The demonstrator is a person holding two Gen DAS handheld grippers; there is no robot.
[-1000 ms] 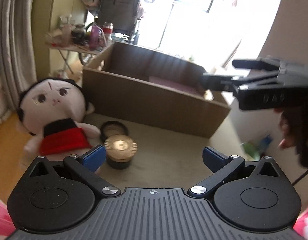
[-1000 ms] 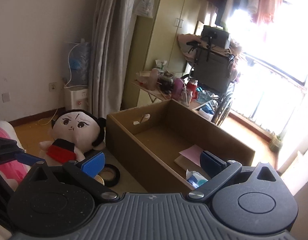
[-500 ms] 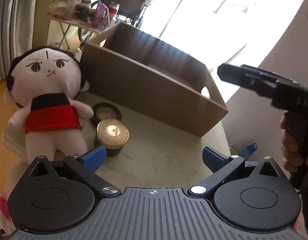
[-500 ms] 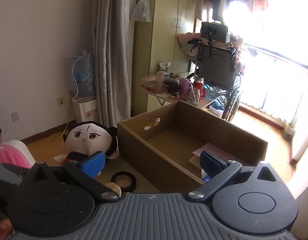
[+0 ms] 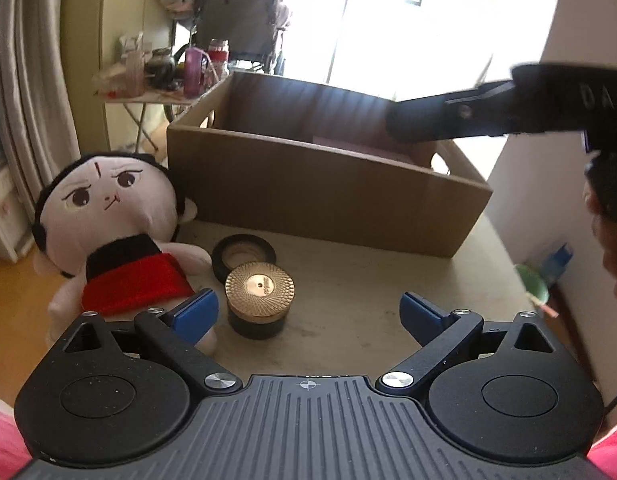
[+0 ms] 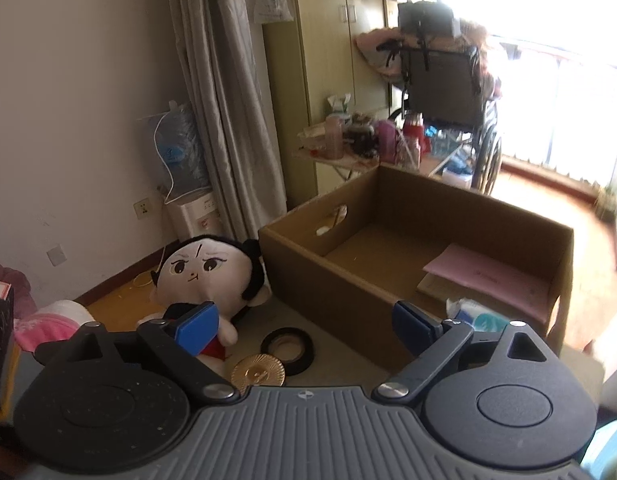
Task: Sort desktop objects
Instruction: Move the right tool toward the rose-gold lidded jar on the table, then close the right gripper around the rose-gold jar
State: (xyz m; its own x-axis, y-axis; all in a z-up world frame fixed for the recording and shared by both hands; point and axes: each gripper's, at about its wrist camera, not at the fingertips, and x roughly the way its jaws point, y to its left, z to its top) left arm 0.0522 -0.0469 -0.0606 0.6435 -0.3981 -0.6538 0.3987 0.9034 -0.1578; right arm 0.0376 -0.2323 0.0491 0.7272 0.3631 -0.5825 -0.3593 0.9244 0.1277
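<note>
Sorting barely begun: pink envelope [image 6: 488, 276] and tissue pack [image 6: 474, 312] inside cardboard box [image 5: 328, 196]; plush doll [image 5: 112, 232], tape roll [image 5: 243, 251], gold-lidded jar [image 5: 259, 300] still on surface [image 5: 348, 292]; left gripper [image 5: 308, 314] and right gripper [image 6: 304, 326] jaws wide, empty, just narrowing.

Beyond my bench stands a wheelchair [image 6: 444, 84] by the bright window, a cluttered folding table [image 6: 348, 156], grey curtains [image 6: 224, 92] alongside.

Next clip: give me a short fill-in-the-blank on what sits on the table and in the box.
1. The plush doll wears a ____ skirt.
2. The jar with the gold lid stands just in front of a black ____.
3. In the cardboard box a ____ sheet of paper lies on the bottom.
4. The left gripper holds ____ between its blue pads.

Missing words: red; ring; pink; nothing
</note>
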